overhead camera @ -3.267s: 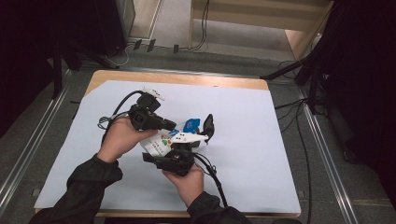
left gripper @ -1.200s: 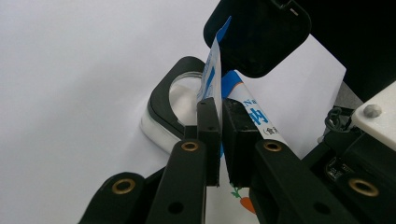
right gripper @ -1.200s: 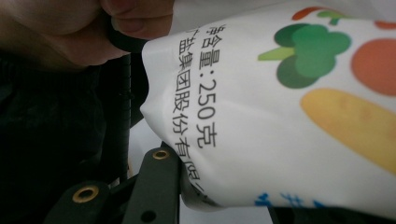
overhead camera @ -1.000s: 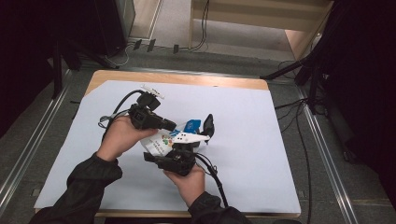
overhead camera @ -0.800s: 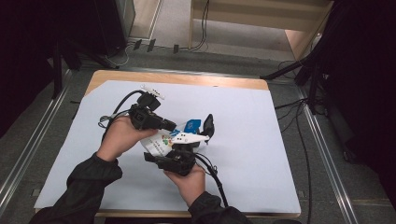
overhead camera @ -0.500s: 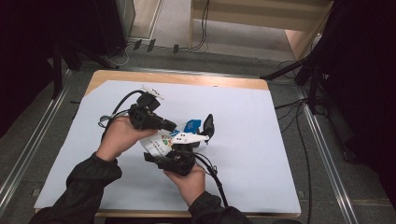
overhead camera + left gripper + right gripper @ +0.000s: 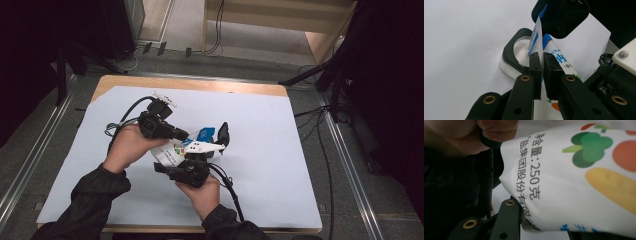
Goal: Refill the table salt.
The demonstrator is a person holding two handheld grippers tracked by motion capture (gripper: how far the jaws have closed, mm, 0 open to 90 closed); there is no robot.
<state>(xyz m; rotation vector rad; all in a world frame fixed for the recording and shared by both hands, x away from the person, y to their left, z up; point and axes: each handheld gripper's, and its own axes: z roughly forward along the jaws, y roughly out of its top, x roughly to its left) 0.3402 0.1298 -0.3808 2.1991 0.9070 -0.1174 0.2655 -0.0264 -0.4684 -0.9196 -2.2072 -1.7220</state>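
Pouch (image 7: 172, 152): held above the table (image 7: 280, 165), over a black-rimmed jar (image 7: 517, 53).
Right tongs (image 7: 544, 230): you clamp its body; squeeze harder and contents may spurt.
Left tongs (image 7: 542, 75): pinching the top edge; pull crookedly and it slips.

A white plastic pouch (image 7: 579, 177) is printed with black characters, blue lettering, and green, orange and yellow vegetable pictures. A clear, black-rimmed container (image 7: 517, 52) is set on white table paper (image 7: 280, 140).

A wooden table (image 7: 120, 81) carries a white sheet (image 7: 280, 150) — on it, a black-rimmed container (image 7: 517, 53).
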